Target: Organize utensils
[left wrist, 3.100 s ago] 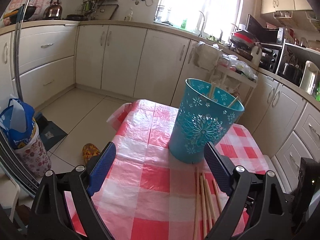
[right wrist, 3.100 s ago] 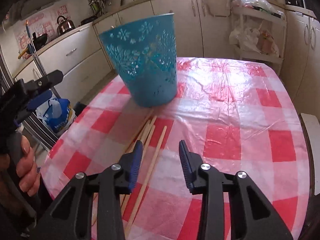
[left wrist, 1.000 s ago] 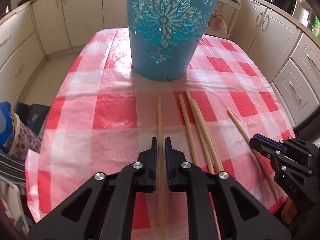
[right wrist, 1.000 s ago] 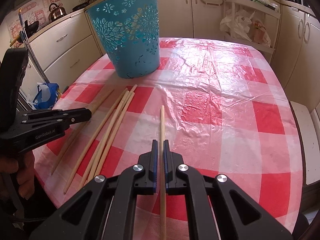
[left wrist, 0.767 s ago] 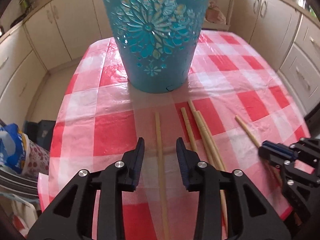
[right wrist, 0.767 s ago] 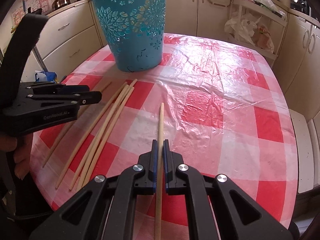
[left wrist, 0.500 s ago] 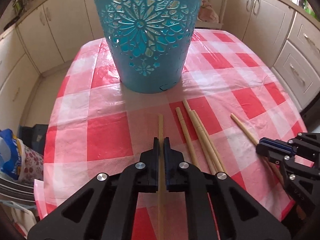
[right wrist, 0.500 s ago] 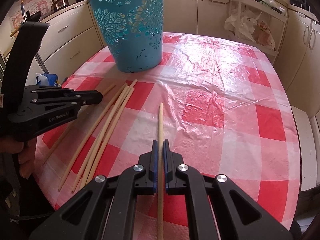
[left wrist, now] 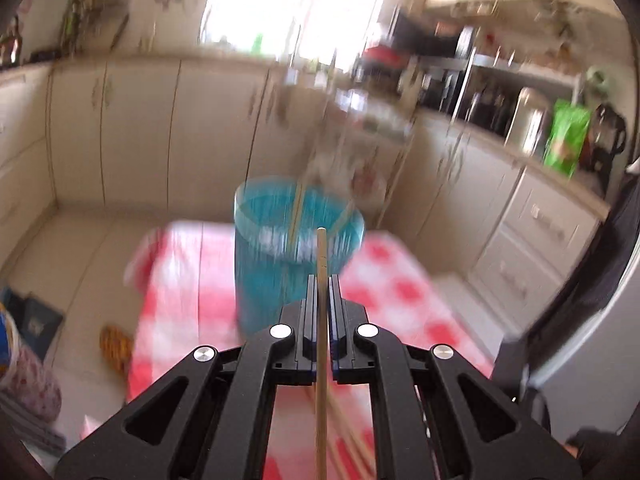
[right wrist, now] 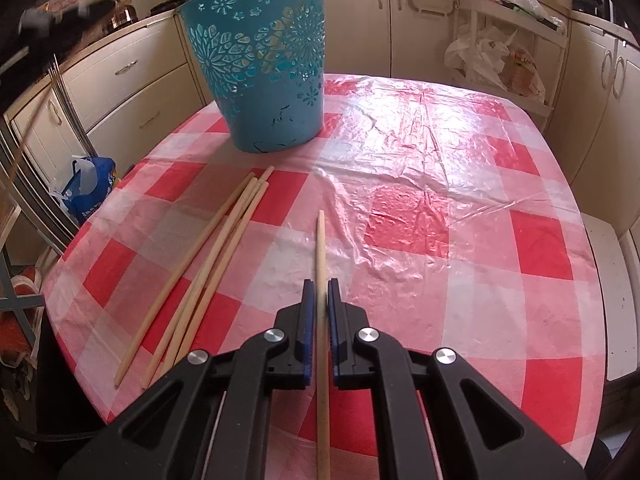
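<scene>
Left gripper [left wrist: 320, 280] and right gripper [right wrist: 320, 286] each pinch a chopstick [left wrist: 321, 248] in their jaws; next, drop them into the blue basket [left wrist: 280, 240].

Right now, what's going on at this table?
A person with a gripper in each hand is putting wooden chopsticks into the teal cut-out basket. The left gripper is shut on one chopstick, aimed toward the basket, which already holds a couple. The right gripper is shut on another chopstick low over the checked tablecloth. Four loose chopsticks remain.
</scene>
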Demonstrator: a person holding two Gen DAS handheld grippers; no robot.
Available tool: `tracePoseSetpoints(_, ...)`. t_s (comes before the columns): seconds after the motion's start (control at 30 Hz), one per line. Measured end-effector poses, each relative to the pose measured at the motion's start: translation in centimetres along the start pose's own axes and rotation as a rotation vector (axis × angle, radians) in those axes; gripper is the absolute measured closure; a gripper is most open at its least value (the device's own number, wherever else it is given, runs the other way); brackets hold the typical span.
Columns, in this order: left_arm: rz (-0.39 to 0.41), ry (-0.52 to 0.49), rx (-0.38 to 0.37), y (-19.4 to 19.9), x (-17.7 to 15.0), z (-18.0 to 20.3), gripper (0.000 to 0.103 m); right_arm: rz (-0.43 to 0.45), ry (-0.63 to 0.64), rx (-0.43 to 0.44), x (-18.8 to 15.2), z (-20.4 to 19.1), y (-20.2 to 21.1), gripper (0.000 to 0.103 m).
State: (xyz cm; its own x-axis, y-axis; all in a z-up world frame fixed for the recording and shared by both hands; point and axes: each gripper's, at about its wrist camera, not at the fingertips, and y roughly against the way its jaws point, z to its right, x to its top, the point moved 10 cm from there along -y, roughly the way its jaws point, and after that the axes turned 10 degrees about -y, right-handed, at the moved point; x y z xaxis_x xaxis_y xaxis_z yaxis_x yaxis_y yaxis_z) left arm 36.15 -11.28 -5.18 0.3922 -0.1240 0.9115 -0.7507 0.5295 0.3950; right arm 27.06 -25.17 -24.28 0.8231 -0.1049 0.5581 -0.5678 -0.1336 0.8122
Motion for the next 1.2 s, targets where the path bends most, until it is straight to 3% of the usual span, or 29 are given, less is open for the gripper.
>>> tracePoseSetpoints(0.17, 0.311, 0.002, 0.05, 0.8, 9.6, -1.0, 0.099, 0.001, -0.004, 0.008, 0.2, 0.1, -0.1, 0.096)
tracePoseSetpoints(0.4, 0.458, 0.085, 0.13, -3.7, 15.7, -3.3, 0.099, 0.0, -0.012, 0.021, 0.3, 0.1, -0.2, 0.095)
tracePoseSetpoints(0.53, 0.424, 0.124, 0.156, -7.1, 15.2, -4.6, 0.099, 0.001, -0.008, 0.024, 0.2, 0.0, -0.2, 0.093)
tracePoseSetpoints(0.73, 0.297, 0.105, 0.177, -9.8, 10.5, -5.0, 0.099, 0.0, 0.027, 0.033, 0.1, -0.8, -0.2, 0.079)
tracePoseSetpoints(0.9, 0.226, 0.109, 0.17, -10.0, 7.2, -5.4, 0.098, -0.001, 0.041, 0.028, -0.1, -1.1, -0.2, 0.078)
tracePoseSetpoints(1.0, 0.18, 0.072, 0.167, -9.6, 5.8, -5.0, 0.097, -0.011, 0.058, 0.039, -0.1, -1.5, -0.2, 0.067)
tracePoseSetpoints(1.1, 0.161, 0.069, 0.171, -8.3, 4.6, -5.1, 0.086, -0.021, 0.103, 0.016, -0.3, -2.2, -0.4, 0.06)
tracePoseSetpoints(1.17, 0.161, 0.083, 0.181, -7.1, 4.0, -5.5, 0.066, -0.023, 0.111, 0.003, -0.3, -2.3, -0.4, 0.06)
tracePoseSetpoints(1.2, 0.165, 0.096, 0.188, -6.3, 3.6, -5.8, 0.063, -0.028, 0.105, 0.008, -0.3, -2.2, -0.4, 0.06)
